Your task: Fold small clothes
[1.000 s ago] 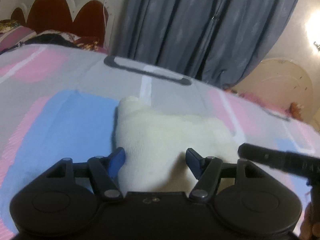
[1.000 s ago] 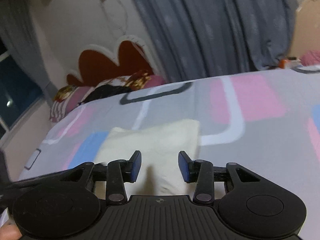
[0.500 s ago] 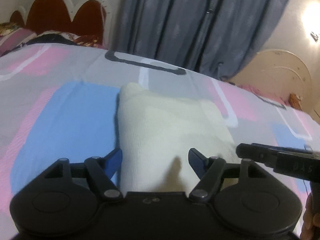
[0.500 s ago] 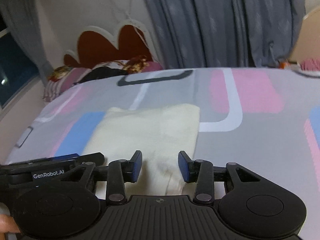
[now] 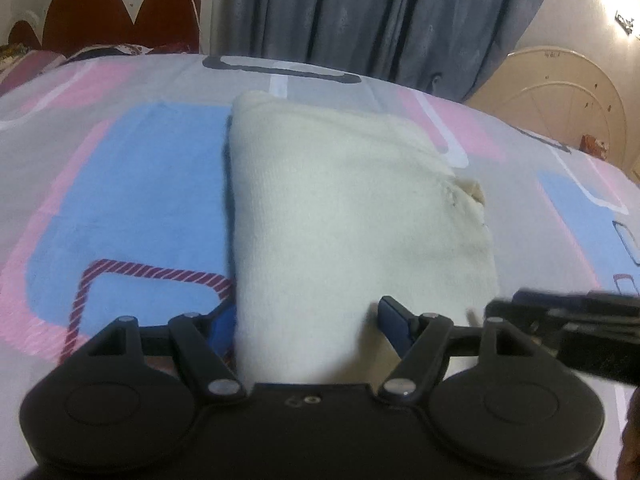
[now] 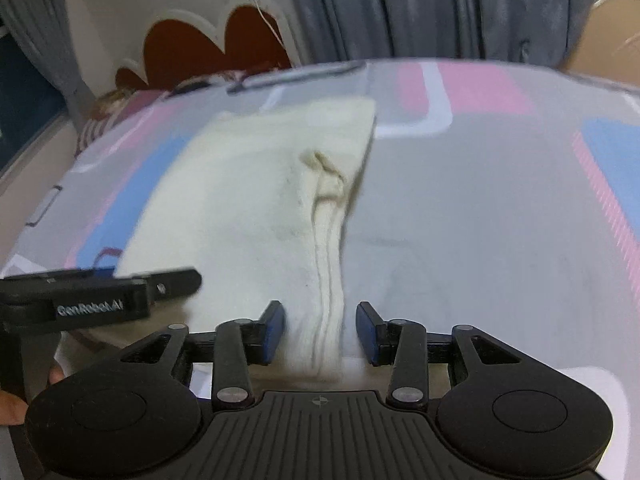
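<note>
1. Left wrist view: the left tool [image 5: 308, 322] is spread and empty, its jaws straddling the near edge of the cream garment [image 5: 344, 216], which lies folded on the bed [image 5: 120, 200].
2. Right wrist view: the right tool [image 6: 320, 330] is partly spread and pinches nothing; the garment's layered edge runs toward 12 o'clock. It looks soft, light and floppy; pinch all layers at the near corners.

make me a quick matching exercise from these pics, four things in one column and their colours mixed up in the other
Things:
1. folded cloth
2. curtain
3. headboard panels
4. pads on the right tool

Colours:
a. dark red
b. cream
c. blue
d. grey-blue

Pairs: 1-b, 2-d, 3-a, 4-c
</note>
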